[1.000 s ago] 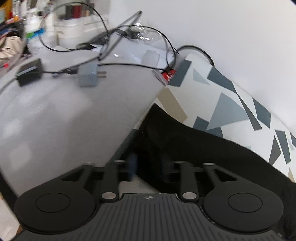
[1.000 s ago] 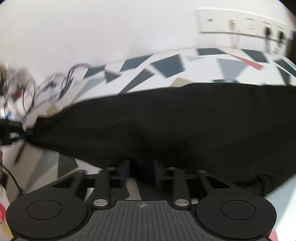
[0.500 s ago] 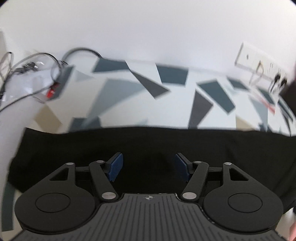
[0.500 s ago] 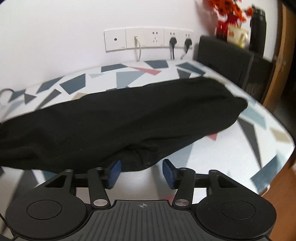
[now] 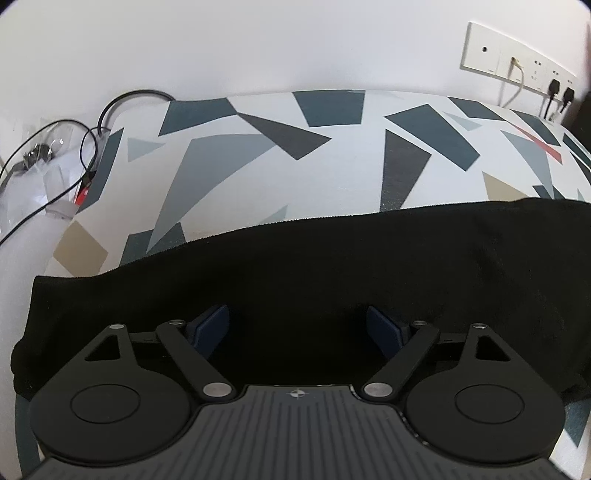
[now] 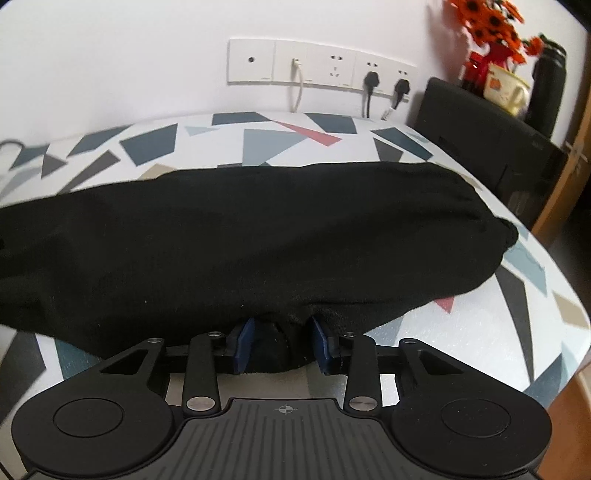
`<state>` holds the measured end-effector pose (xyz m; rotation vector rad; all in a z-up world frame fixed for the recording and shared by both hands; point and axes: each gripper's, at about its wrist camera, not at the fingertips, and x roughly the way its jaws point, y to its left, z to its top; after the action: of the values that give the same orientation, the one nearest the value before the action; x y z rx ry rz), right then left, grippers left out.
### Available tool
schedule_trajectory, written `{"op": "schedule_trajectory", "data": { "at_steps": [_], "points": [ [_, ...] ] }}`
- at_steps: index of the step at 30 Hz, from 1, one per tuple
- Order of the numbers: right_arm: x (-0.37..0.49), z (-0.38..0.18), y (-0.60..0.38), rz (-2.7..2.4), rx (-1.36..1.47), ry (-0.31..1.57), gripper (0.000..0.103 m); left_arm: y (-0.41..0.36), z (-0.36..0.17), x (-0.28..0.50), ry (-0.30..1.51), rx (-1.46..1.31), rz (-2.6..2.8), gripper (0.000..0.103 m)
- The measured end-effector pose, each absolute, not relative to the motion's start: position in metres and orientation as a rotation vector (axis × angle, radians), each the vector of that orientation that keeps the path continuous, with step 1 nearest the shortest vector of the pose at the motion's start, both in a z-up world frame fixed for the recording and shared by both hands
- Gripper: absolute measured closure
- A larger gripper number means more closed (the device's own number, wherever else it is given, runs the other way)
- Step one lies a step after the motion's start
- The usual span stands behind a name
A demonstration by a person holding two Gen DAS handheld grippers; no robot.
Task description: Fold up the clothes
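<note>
A black garment [image 5: 332, 273] lies stretched in a long band across the table with the triangle-patterned cloth [image 5: 280, 173]. My left gripper [image 5: 297, 328] hovers over the garment's left part. Its jaws are opening wide, and only flat cloth lies below the blue pads [image 5: 212, 326]. In the right wrist view the same garment [image 6: 258, 229] tapers to a bunched end at the right. My right gripper [image 6: 282, 343] is at the near edge. Its jaws are closing on a fold of black cloth that fills the gap between the pads [image 6: 243, 345].
Wall sockets with plugged cables [image 6: 321, 70] sit behind the table. A black box [image 6: 484, 136] stands at the right with orange flowers [image 6: 491, 26], a mug [image 6: 506, 88] and a dark bottle [image 6: 546, 81]. Loose cables [image 5: 55, 147] lie off the table's left end.
The left view swung from the cluttered grey desk to above the garment, and its jaws spread wider. The right view turned toward the garment's right end; its jaws widened, then narrowed onto an edge fold.
</note>
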<state>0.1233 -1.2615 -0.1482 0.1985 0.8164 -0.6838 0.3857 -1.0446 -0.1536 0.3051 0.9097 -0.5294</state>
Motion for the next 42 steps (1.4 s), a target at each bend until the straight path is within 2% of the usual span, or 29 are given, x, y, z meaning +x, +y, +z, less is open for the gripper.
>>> {"op": "schedule_trajectory", "data": {
  "at_steps": [3,4,5,6,10,13,15,19,22,24,26,28,29,30,31,34,35,36,38,40,42],
  "points": [
    [0.130,-0.150,-1.266,-0.687,0.170,0.819,0.073,-1.045,-0.154,0.385,0.907,0.302,-0.527,0.018],
    [0.130,-0.150,-1.269,-0.689,0.181,0.817,0.078,-1.045,-0.153,0.386,0.909,0.302,-0.526,0.018],
    [0.128,-0.149,-1.271,-0.697,0.194,0.817,0.090,-1.045,-0.153,0.387,0.913,0.304,-0.524,0.017],
    [0.123,-0.147,-1.272,-0.702,0.212,0.812,0.092,-1.046,-0.153,0.388,0.918,0.308,-0.520,0.014],
    [0.093,-0.137,-1.270,-0.717,0.290,0.747,0.095,-1.047,-0.153,0.395,0.950,0.310,-0.512,0.010],
    [0.066,-0.129,-1.262,-0.732,0.335,0.668,0.096,-1.047,-0.154,0.397,0.952,0.311,-0.515,0.009],
    [0.049,-0.129,-1.260,-0.774,0.370,0.632,0.100,-1.047,-0.154,0.396,0.948,0.311,-0.516,0.009],
    [0.020,-0.139,-1.273,-0.899,0.500,0.609,0.101,-1.047,-0.154,0.396,0.945,0.313,-0.520,0.009],
    [0.021,-0.142,-1.274,-0.870,0.488,0.625,0.095,-1.047,-0.154,0.396,0.945,0.315,-0.522,0.009],
    [0.033,-0.141,-1.267,-0.814,0.460,0.627,0.066,-1.047,-0.154,0.396,0.946,0.315,-0.523,0.008],
    [0.048,-0.142,-1.260,-0.767,0.411,0.637,0.058,-1.047,-0.154,0.397,0.944,0.316,-0.525,0.008],
    [0.062,-0.145,-1.255,-0.732,0.367,0.654,0.056,-1.046,-0.155,0.396,0.939,0.318,-0.529,0.008],
    [0.068,-0.147,-1.255,-0.720,0.355,0.668,0.060,-1.045,-0.155,0.396,0.937,0.318,-0.531,0.008],
    [0.071,-0.149,-1.257,-0.709,0.354,0.686,0.087,-1.045,-0.155,0.396,0.935,0.319,-0.533,0.008],
    [0.070,-0.149,-1.260,-0.707,0.370,0.689,0.097,-1.045,-0.155,0.396,0.933,0.320,-0.535,0.007],
    [0.055,-0.141,-1.271,-0.760,0.449,0.667,0.096,-1.044,-0.156,0.397,0.935,0.314,-0.535,0.006],
    [0.049,-0.140,-1.274,-0.795,0.474,0.676,0.101,-1.044,-0.156,0.397,0.935,0.310,-0.531,0.006],
    [0.041,-0.140,-1.279,-0.848,0.509,0.689,0.101,-1.043,-0.156,0.397,0.934,0.304,-0.526,0.005],
    [0.022,-0.144,-1.301,-0.937,0.683,0.681,0.101,-1.042,-0.157,0.395,0.930,0.288,-0.512,0.004],
    [0.006,-0.143,-1.324,-0.993,0.845,0.607,0.100,-1.040,-0.158,0.393,0.919,0.272,-0.499,0.003],
    [0.002,-0.133,-1.341,-1.005,0.890,0.530,0.094,-1.040,-0.158,0.391,0.911,0.263,-0.488,0.003]
  ]
}}
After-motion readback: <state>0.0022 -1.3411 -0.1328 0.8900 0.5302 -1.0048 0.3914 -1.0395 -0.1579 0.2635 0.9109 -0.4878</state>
